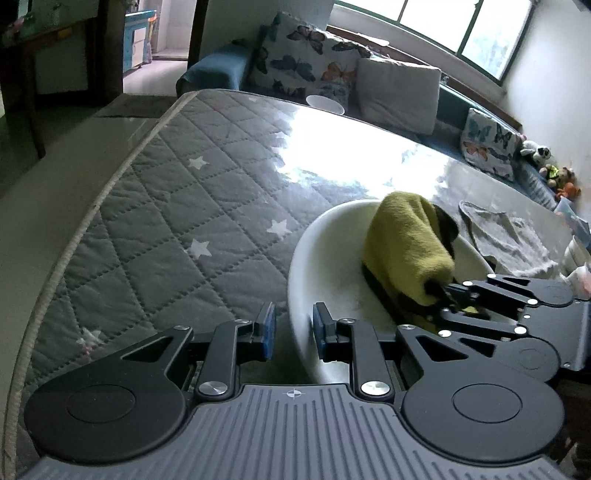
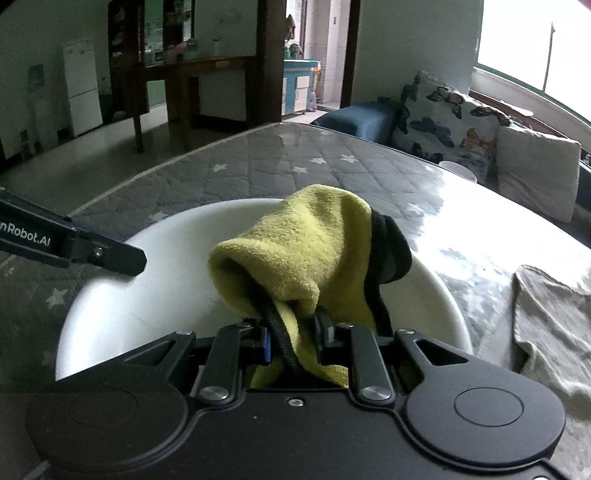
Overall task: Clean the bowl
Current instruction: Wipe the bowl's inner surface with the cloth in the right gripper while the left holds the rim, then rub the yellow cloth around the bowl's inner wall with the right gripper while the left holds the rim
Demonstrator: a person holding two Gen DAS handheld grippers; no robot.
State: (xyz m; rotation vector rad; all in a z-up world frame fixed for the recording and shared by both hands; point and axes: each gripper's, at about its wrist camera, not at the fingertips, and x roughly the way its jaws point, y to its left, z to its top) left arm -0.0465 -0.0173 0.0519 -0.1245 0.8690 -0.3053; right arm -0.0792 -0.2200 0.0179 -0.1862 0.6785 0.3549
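The bowl (image 1: pixel 332 258), white and wide, is set on the surface (image 1: pixel 184 206), which is covered by a grey quilted cloth with white stars under a glossy sheet that reflects the window light. Its near rim is straddled by the left hand-held gripper (image 1: pixel 293 326), one blue pad outside and one inside; whether the rim is actually pinched cannot be told, as a narrow gap shows beside it. A yellow-green cloth (image 2: pixel 295 254) with a black edge is clamped between the closed jaws of the right hand-held gripper (image 2: pixel 293 334) and is held inside the bowl. A crumpled grey cloth (image 2: pixel 546 325) is spread on the surface to the right of the bowl, and a white cup (image 1: pixel 325 104) stands at the far edge. Behind the surface a blue bench seat (image 1: pixel 216 70) is lined with butterfly-print cushions (image 1: pixel 306 55) and a plain pale cushion (image 1: pixel 399 94) beneath a wide window (image 1: pixel 461 26); small stuffed toys (image 1: pixel 550 171) are gathered at its far end. A dark wooden shelf unit (image 2: pixel 184 62) and a white refrigerator (image 2: pixel 81 86) are seen across the pale floor.
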